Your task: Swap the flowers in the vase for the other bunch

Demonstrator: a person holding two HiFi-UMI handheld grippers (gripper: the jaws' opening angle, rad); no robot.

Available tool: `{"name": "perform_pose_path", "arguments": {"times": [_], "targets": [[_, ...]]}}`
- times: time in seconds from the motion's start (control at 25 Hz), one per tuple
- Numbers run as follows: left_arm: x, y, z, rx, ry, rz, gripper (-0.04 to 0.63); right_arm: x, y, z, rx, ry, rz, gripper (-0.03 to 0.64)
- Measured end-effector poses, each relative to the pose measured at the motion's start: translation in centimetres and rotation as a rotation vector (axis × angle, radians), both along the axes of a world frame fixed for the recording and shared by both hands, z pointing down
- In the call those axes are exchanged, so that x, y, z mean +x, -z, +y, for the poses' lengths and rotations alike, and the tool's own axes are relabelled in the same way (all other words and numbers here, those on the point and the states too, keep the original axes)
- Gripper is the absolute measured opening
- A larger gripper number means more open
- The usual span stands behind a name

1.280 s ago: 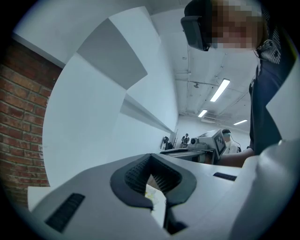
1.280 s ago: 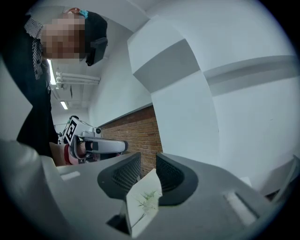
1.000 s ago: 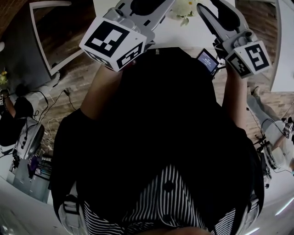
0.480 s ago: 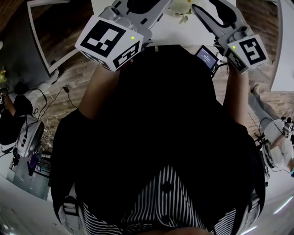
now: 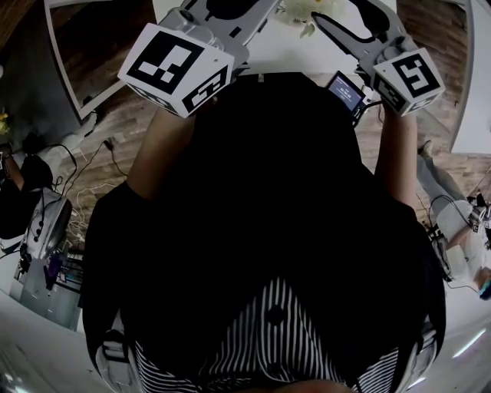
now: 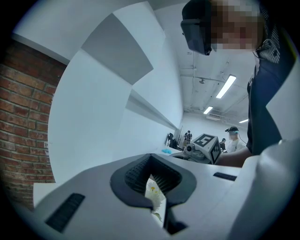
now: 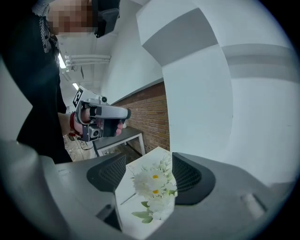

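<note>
Right gripper view showed the right gripper (image 7: 149,174), nearer than a second before, opening its empty jaws toward the white daisy bunch (image 7: 152,187) lying on the white table (image 7: 125,197), likely readying a grasp; the left gripper (image 6: 153,180) stayed clenched, empty.

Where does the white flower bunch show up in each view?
Head view: white flower bunch at the top edge, just right of centre.
Left gripper view: a thin sliver of it low at centre.
Right gripper view: low at centre, on the table.
Shared landmark: the white table under it, also seen in the right gripper view.
</note>
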State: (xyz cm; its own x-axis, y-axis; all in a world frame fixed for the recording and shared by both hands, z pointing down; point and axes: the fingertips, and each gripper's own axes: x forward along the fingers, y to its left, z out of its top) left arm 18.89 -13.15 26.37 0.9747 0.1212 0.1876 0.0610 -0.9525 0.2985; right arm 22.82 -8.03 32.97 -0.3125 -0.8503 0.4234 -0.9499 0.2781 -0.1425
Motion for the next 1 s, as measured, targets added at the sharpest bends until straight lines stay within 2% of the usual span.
{"name": "perform_pose_path", "arguments": {"times": [0.16,0.48,0.68,0.88,1.0], "targets": [[0.1,0.0,0.1,0.003,0.008,-0.003,0.0,0.0,-0.1,0.2,-0.016,0.016,0.009,0.322],[0.3,-0.2,0.2,0.012,0.023,-0.003,0.0,-0.7,-2.3,0.4,-0.084,0.1,0.112,0.394],[0.6,0.1,0.4,0.021,0.051,-0.009,0.0,-0.4,-4.0,1.0,-0.143,0.167,0.223,0.412],[-0.3,-0.3,-0.4,0.022,0.09,-0.019,0.0,-0.6,-6.5,0.8,-0.213,0.258,0.374,0.417],[-1.1,-0.2,-0.7,0.021,0.117,-0.02,0.0,-1.2,-7.1,0.7,-0.236,0.301,0.405,0.417]]}}
